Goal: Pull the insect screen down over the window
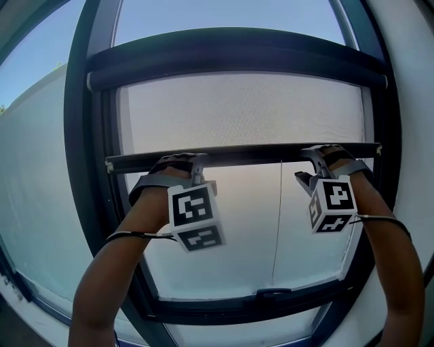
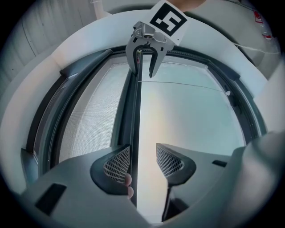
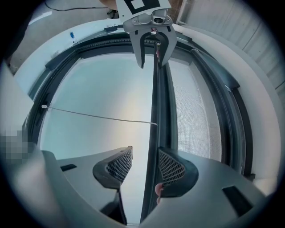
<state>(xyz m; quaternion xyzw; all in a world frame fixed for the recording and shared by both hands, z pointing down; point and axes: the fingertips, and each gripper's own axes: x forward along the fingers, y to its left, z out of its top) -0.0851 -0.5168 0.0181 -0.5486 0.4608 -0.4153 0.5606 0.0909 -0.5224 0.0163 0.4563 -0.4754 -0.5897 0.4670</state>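
Grey mesh screen (image 1: 237, 112) was drawn partway down the window (image 1: 230, 237). Its dark bar (image 1: 258, 154) was straddled by the left gripper (image 2: 142, 156) and the right gripper (image 3: 145, 162), jaws set wide apart.

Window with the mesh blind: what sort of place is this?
Probably a room indoors, facing out: a dark-framed window, a pull-down insect screen partly lowered over it, and open sky beyond the glass.
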